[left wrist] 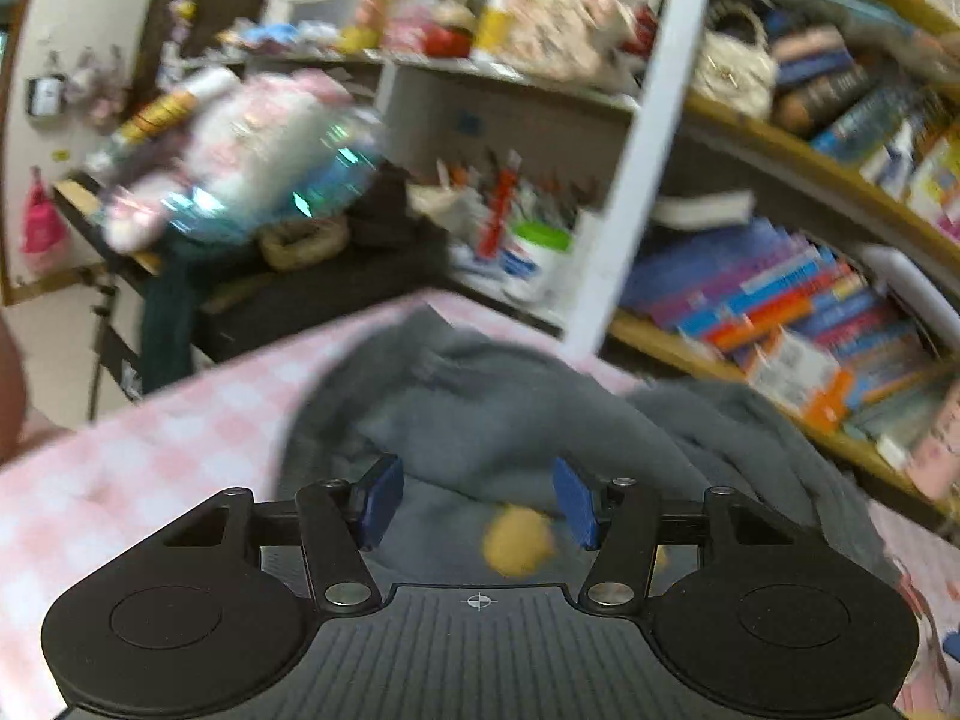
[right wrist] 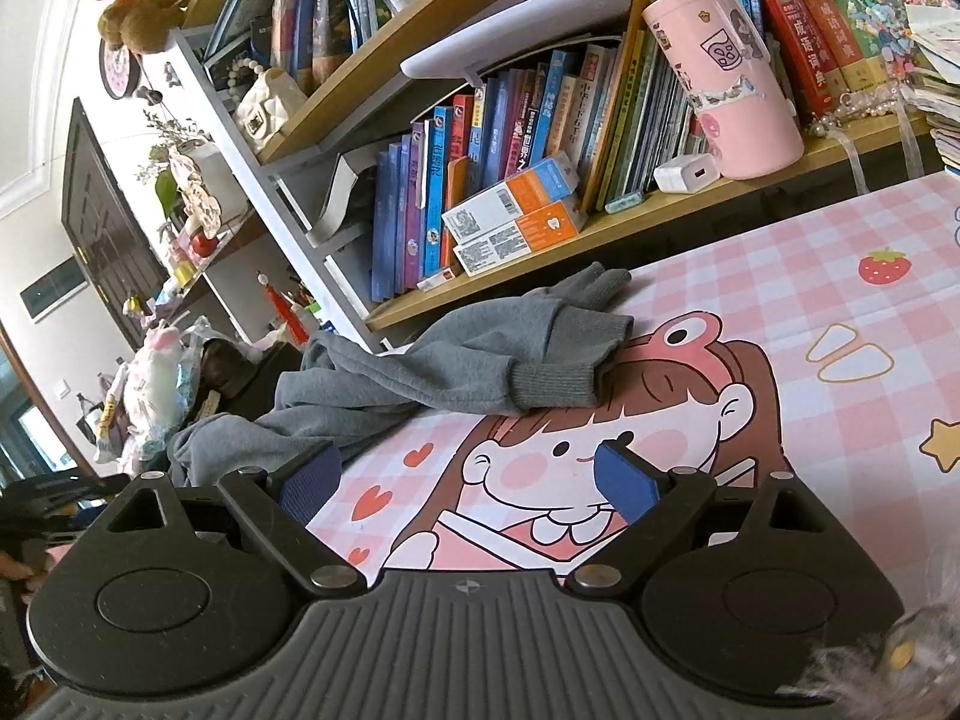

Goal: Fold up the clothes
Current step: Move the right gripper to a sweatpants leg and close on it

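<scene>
Grey knitted sweatshirt point(left wrist: 510, 408), soft and rumpled, sits bunched just ahead of the left tongs point(left wrist: 477, 501) in the left wrist view, heaped on the pink-and-white checked desk point(left wrist: 180, 438). Those tongs stand apart, blue pads wide, gripping nothing; a blurred yellow patch point(left wrist: 519, 540) shows on the cloth between them, and I can't tell what it is.

Over to the right wrist view: the right tongs point(right wrist: 465, 480) are also spread apart and empty, above the cartoon print on the desk point(right wrist: 840, 312). The sweatshirt point(right wrist: 432, 372) lies ahead and to their left, one ribbed cuff point(right wrist: 558, 384) flopped forward, the body crumpled toward the desk's edge.

My read: folding has barely started. No neat fold is visible; flattening, sleeves and folding are all still to do.
</scene>
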Available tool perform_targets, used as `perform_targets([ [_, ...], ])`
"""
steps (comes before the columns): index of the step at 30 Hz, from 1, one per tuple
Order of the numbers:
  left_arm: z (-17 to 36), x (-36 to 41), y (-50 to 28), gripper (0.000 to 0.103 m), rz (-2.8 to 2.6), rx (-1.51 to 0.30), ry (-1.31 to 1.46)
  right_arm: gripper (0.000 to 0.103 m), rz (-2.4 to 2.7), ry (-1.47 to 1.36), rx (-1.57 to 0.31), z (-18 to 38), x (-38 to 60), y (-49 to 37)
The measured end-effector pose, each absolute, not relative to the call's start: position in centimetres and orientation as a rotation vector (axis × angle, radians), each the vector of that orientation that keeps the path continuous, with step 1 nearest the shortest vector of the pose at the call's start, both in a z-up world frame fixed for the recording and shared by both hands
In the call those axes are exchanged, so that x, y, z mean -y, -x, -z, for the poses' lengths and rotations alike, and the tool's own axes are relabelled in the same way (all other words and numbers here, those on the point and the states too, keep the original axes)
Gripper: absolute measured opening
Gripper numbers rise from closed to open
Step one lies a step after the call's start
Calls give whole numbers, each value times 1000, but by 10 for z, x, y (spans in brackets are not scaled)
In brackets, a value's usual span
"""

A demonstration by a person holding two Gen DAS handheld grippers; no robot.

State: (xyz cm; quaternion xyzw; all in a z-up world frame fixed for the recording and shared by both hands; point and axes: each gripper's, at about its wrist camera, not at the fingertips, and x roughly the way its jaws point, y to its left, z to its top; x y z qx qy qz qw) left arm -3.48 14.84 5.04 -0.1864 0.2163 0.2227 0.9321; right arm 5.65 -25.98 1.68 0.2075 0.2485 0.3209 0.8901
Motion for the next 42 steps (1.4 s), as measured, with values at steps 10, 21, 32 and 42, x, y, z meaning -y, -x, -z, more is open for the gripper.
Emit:
perform_targets([
  [10, -16, -133, 5, 52, -386, -586, 358, 92, -672, -428, -533, -15, 258, -58],
  [21, -2, -142, 15, 54, -328, -575, 301, 92, -688, -361, -558, -15, 247, -55],
  [32, 6, -144, 12, 69, -281, -559, 256, 88, -605, -148, -593, -24, 196, -69],
  [42, 7, -142, 8, 90, -215, -572, 254, 60, -811, -244, -792, -19, 103, -120],
])
